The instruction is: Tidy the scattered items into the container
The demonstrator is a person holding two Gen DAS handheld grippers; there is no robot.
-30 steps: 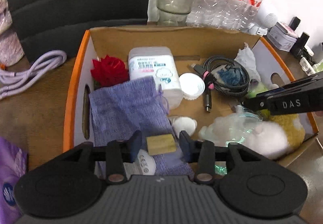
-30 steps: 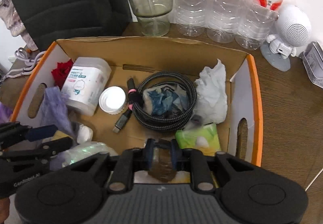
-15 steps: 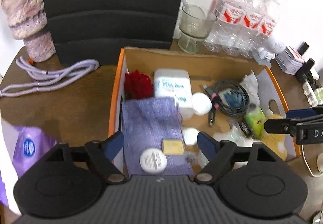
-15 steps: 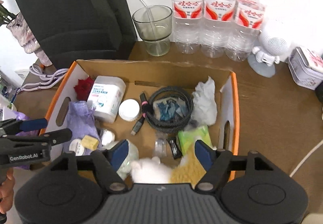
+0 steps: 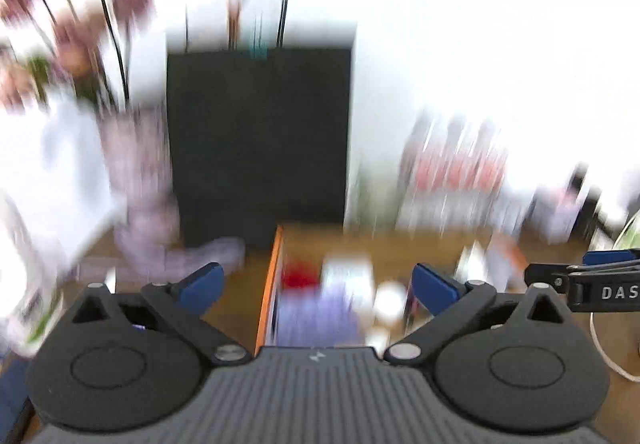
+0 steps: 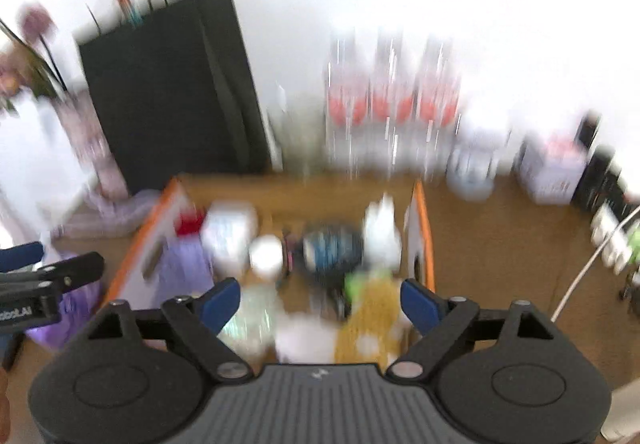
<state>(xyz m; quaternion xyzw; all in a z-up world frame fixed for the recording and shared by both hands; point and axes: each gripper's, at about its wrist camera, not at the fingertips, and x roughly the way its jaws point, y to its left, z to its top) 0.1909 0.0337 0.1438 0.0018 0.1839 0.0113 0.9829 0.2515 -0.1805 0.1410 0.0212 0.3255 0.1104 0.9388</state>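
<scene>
Both views are motion-blurred. The orange-edged cardboard box [image 6: 424,228] stands on the wooden table and holds several items: a purple cloth pouch [image 6: 180,268], a red flower [image 6: 190,224], a white tub [image 6: 230,236], a coiled dark cable [image 6: 332,248], white tissue [image 6: 382,228] and a yellow plush [image 6: 368,316]. My left gripper [image 5: 318,284] is open and empty, above the box's near left corner [image 5: 270,284]. My right gripper [image 6: 320,298] is open and empty, above the box's near side. Each gripper shows at the other view's edge.
A black bag [image 5: 258,139] stands behind the box. Water bottles [image 6: 394,99] line the back wall. A vase with flowers [image 5: 132,179] and a lilac cable [image 5: 208,250] sit at the left. Small boxes [image 6: 554,167] and a white cord [image 6: 580,276] lie at the right.
Both grippers opened, dropping the wooden block and the small dark item into the box, then pulled back and up. The views now tilt toward the wall and are blurred.
</scene>
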